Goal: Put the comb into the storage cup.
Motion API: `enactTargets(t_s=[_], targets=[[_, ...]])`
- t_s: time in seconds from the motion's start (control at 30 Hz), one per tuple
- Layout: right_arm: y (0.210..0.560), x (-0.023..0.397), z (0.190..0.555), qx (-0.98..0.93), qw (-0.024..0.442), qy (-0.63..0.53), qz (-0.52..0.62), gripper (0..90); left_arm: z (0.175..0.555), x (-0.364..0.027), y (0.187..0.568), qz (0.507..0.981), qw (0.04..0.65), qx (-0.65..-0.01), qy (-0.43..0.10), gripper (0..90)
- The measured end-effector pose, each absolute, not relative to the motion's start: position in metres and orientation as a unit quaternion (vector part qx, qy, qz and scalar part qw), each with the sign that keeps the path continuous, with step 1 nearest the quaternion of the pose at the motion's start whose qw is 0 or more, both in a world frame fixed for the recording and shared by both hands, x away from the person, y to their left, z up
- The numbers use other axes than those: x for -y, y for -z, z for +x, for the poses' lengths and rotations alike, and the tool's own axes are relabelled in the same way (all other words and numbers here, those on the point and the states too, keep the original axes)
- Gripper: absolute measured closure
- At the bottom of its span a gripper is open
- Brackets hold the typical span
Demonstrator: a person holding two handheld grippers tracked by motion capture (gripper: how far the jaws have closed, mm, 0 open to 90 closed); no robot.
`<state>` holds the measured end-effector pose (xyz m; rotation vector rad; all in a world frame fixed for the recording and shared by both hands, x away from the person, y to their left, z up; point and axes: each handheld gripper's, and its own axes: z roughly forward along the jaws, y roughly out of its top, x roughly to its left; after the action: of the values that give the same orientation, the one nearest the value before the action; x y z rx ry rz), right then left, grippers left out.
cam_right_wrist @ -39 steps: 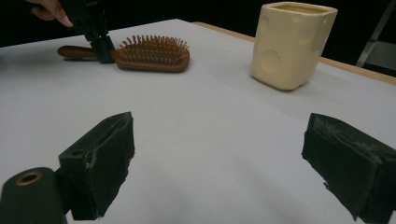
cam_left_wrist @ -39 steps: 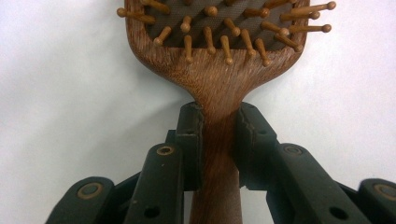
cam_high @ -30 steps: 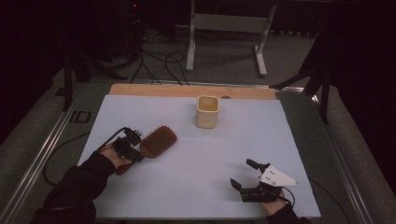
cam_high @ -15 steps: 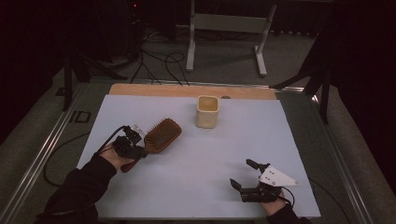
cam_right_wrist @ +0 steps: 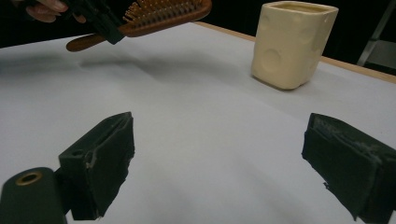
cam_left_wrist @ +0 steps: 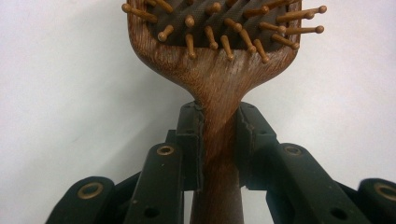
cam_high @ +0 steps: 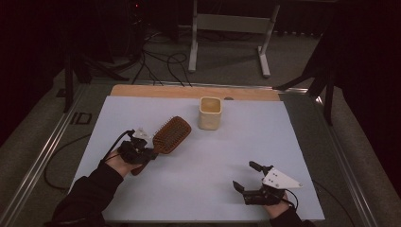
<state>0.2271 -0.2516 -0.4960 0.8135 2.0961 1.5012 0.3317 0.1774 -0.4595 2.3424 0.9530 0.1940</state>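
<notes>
Left gripper (cam_high: 150,150) clamps the wooden hairbrush (cam_high: 171,134) by its handle – brush sits left of frame centre, raised off the white mat (cam_high: 208,189), w/ bristles up. Right gripper (cam_high: 247,177), lower right, jaws spread wide & holding nothing – cream cup (cam_high: 210,113) stands upper centre.

The wooden hairbrush (cam_high: 171,135) is a dark brown paddle with a black cushion and ball-tipped wooden pins facing up. It hangs just above the white table, clamped by its neck, head angled toward the cream cup, handle trailing back toward the person.
</notes>
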Motion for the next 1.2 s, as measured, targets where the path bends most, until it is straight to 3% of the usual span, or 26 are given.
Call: enactTargets(t_s=[0.97, 1.2], targets=[[0.492, 0.246, 0.228, -0.759, 0.214, -0.537, 0.300, 8.9, 0.309, -0.156, 0.468, 0.856, 0.400, -0.315, -0.092, 74.2], [0.482, 0.250, 0.228, -0.747, 0.232, -0.538, 0.315, 8.9, 0.304, -0.159, 0.469, 0.849, 0.417, -0.312, -0.093, 74.1]])
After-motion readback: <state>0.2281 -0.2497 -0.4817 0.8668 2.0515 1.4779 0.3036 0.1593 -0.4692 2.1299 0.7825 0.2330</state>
